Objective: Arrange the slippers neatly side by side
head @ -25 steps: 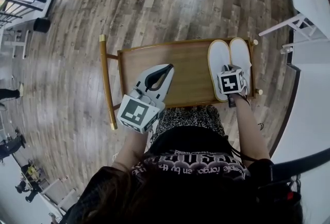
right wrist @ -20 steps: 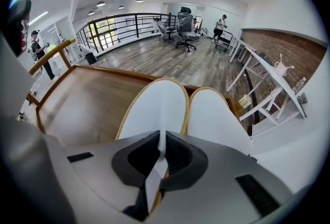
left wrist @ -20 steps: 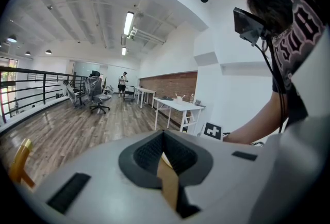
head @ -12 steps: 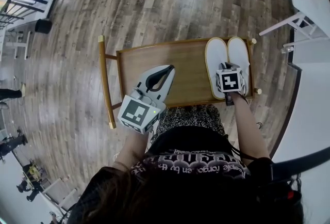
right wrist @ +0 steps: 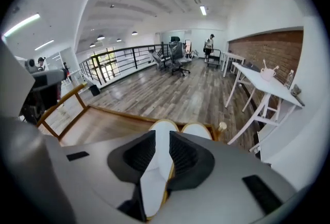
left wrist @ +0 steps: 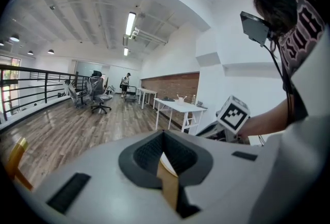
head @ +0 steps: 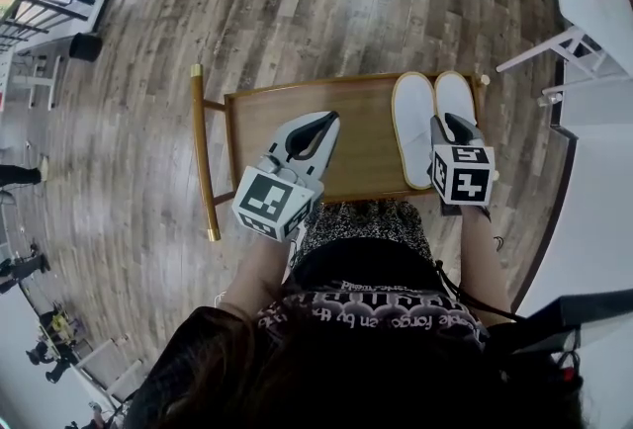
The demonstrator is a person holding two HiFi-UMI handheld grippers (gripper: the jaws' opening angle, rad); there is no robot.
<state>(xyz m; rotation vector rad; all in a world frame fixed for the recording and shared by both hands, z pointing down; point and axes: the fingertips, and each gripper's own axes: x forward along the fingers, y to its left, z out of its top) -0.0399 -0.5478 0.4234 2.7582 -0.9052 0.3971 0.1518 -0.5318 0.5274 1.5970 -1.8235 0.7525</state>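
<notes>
Right gripper (right wrist: 157, 155), held above the pair, has jaws that have just been opening. They stand apart with nothing pinched, only a slipper visible below through the gap. Left gripper (left wrist: 164, 152) hovers over bare wood to the left, jaws together and empty. We see a wooden table (head: 366, 145) with a raised rail, and both white slippers (head: 412, 121) at its right end, lying parallel and touching along their inner edges. We judge the pair as good as arranged. To finish well, we raise the right gripper straight up so no jaw snags a heel, then check that the near ends sit level.
</notes>
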